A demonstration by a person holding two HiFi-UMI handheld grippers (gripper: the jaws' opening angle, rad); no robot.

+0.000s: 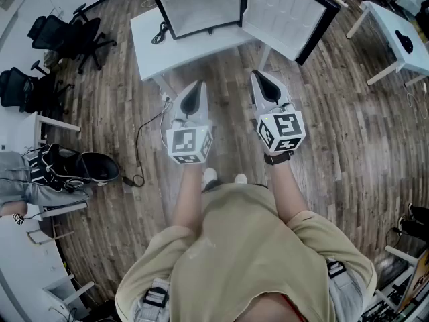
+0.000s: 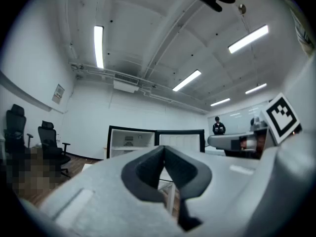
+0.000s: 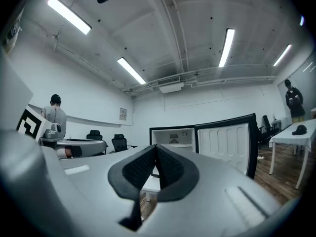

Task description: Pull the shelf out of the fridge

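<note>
The fridge (image 1: 201,5) opening faces the person with nothing in front of it. Its open door (image 1: 285,15) stands at the right and blocks approach from that side. The table (image 1: 149,45) edge projects ahead of the fridge, and a cable (image 1: 159,32) lies on its left part. Bare floor (image 1: 231,113) separates person and table. Office chairs (image 1: 67,39) stand well apart at the left.

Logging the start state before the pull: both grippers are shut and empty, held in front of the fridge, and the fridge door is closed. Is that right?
Not quite: the door of the fridge is open, swung out to the right, as the head view shows. The rest holds: the left gripper and the right gripper are both shut and empty, held in front of the fridge.
</note>
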